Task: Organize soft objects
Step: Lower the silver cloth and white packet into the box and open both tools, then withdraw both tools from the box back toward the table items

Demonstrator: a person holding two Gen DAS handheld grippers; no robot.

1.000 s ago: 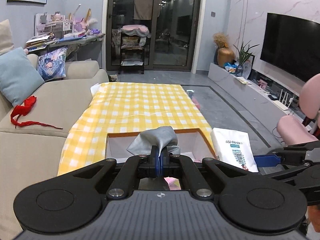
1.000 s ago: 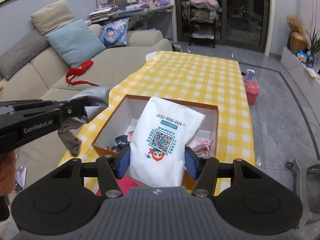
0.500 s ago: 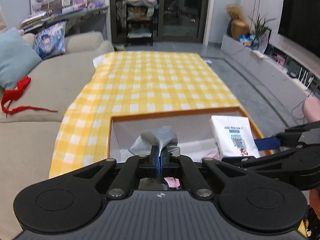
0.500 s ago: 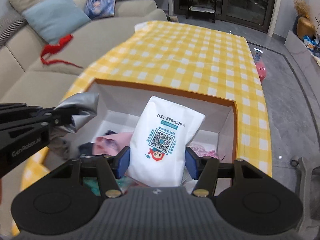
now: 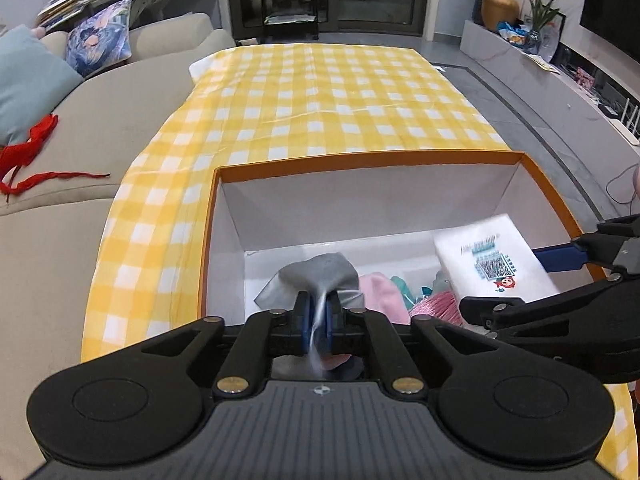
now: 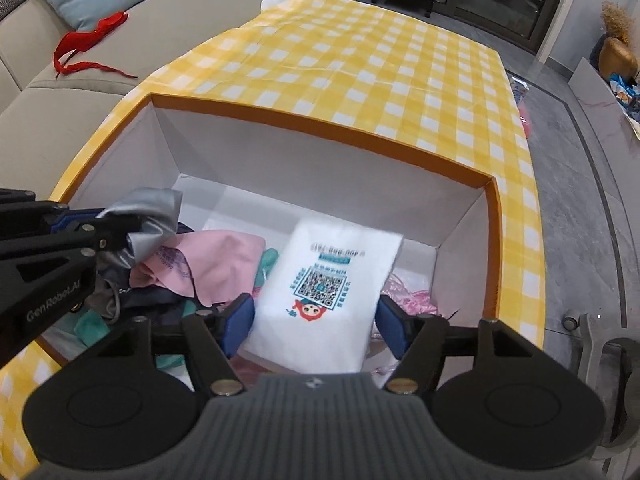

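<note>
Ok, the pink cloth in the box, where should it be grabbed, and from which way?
Probably best pinched at the raised, crumpled fold in the middle of the pink cloth, coming straight down from above. The orange box has tall walls that block any side approach. The white packet crowds the cloth's right and the grey cloth its left, so the top fold is the freest part.

Left wrist view: looks steeply down along its fingers into the orange-rimmed box [image 5: 368, 158], close above it, the checked tablecloth [image 5: 320, 92] beyond.
Right wrist view: same steep downward look, close over the box [image 6: 320, 120].
Shared: box interior, tablecloth, sofa [image 5: 60, 184]; each view catches the other gripper at its edge.
</note>
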